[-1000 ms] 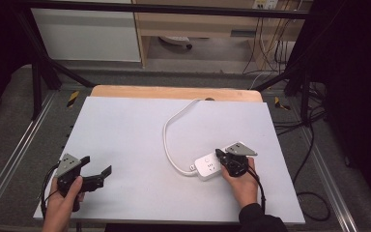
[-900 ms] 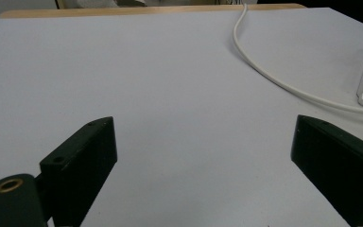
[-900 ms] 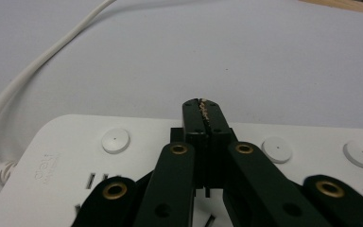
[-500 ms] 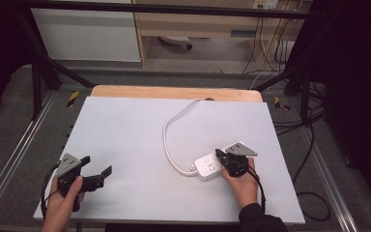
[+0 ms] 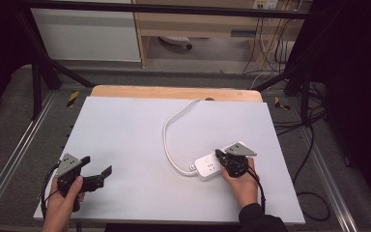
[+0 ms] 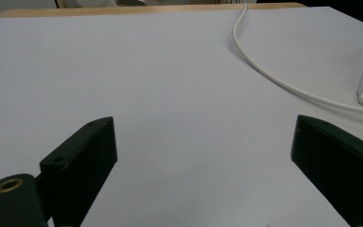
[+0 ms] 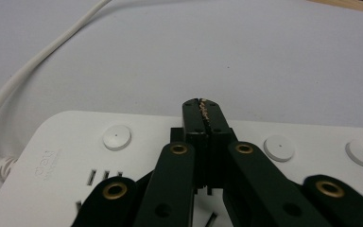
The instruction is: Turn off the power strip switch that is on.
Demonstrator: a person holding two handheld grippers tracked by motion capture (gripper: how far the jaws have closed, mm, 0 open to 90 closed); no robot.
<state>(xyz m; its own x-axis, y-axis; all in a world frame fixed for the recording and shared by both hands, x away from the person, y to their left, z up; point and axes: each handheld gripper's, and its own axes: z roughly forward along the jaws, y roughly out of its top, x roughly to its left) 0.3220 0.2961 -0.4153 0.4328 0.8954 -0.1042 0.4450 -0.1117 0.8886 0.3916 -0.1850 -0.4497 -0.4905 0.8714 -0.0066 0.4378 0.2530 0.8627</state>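
Note:
A white power strip [image 5: 206, 167] lies flat on the pale table top [image 5: 125, 135], right of centre. Its white cable [image 5: 166, 137] loops left and runs back to the far edge. My right gripper [image 5: 219, 155], held in a hand, rests over the strip's right end with its jaws shut together. In the right gripper view the shut tips [image 7: 202, 107] lie above the strip [image 7: 71, 142], in line with a row of round buttons [image 7: 116, 137]; whether they touch it I cannot tell. My left gripper [image 5: 96, 168] stands open near the front left, with nothing between its jaws [image 6: 203, 142].
A wooden strip [image 5: 174, 93] borders the table's far edge. Black frame bars [image 5: 38, 72] and loose cables [image 5: 309, 140] stand on the floor around the table. A white cabinet [image 5: 87, 34] is behind.

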